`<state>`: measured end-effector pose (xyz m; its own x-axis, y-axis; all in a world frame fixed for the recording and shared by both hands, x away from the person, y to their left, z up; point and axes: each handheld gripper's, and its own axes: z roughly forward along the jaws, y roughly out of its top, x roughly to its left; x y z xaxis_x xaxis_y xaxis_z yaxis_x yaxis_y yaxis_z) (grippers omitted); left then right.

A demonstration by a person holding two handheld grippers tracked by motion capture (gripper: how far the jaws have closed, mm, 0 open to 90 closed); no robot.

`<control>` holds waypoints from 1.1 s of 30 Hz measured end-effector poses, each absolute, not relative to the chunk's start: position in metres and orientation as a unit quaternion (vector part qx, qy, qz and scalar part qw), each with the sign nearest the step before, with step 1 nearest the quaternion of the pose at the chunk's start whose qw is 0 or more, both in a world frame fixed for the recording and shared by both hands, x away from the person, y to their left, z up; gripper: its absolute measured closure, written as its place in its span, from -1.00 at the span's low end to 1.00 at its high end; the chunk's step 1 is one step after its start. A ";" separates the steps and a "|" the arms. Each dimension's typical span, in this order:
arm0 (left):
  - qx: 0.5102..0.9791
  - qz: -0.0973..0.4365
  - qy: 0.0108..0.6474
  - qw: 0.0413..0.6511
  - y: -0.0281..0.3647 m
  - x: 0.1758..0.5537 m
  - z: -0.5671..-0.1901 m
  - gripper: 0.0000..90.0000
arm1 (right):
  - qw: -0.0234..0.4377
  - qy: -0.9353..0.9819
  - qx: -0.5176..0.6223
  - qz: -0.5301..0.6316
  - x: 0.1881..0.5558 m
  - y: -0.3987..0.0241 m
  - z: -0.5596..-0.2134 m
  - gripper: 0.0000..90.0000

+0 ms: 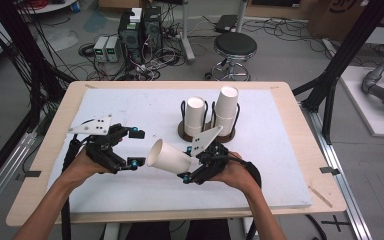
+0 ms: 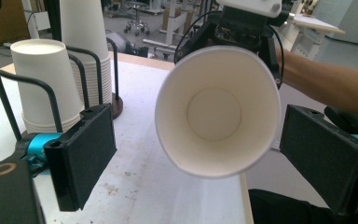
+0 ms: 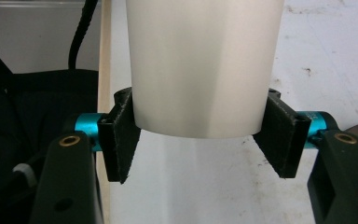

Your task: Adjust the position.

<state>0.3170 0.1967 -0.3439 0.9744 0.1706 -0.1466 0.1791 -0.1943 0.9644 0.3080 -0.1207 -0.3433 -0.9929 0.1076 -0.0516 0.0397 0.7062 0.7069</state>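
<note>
A white paper cup (image 1: 169,158) lies level above the white mat, its mouth turned left. My right gripper (image 1: 186,163) is shut on the cup's narrow base. In the right gripper view the two black pads (image 3: 121,140) press on either side of the cup (image 3: 200,65). My left gripper (image 1: 138,148) stands open just left of the cup's rim, its jaws spread wide and touching nothing. The left gripper view looks straight into the cup (image 2: 216,112), which hangs ahead of the gripper (image 2: 205,156), between the lines of its two jaws.
Two stacks of upside-down white cups (image 1: 195,116) (image 1: 226,111) stand in black wire holders at the mat's far middle. They also appear at the left of the left gripper view (image 2: 44,84). The white mat (image 1: 130,102) covers a wooden table (image 1: 45,150). A stool (image 1: 235,47) stands beyond it.
</note>
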 end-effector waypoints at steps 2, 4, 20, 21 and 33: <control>0.772 -0.009 0.115 0.625 0.198 0.316 -0.349 -0.77 | 0.045 0.919 0.043 0.388 0.307 -0.122 -0.345 -0.18; 0.771 -0.010 0.118 0.625 0.198 0.315 -0.354 -0.77 | 0.045 0.915 0.046 0.398 0.307 -0.124 -0.347 -0.18; 0.775 -0.011 0.117 0.621 0.190 0.309 -0.370 -0.74 | 0.052 0.884 0.068 0.460 0.301 -0.132 -0.373 -0.18; 0.776 -0.011 0.116 0.621 0.190 0.309 -0.370 -0.73 | 0.051 0.875 0.069 0.476 0.301 -0.134 -0.376 -0.18; 0.766 -0.015 0.109 0.633 0.183 0.307 -0.370 -0.73 | 0.036 0.838 0.063 0.540 0.297 -0.136 -0.393 -0.18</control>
<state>0.3066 0.1835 -0.3703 0.9757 0.1491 -0.1607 0.1860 -0.1752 0.9668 0.2974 -0.1355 -0.3932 -0.9895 0.1440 0.0071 0.0659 0.4082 0.9105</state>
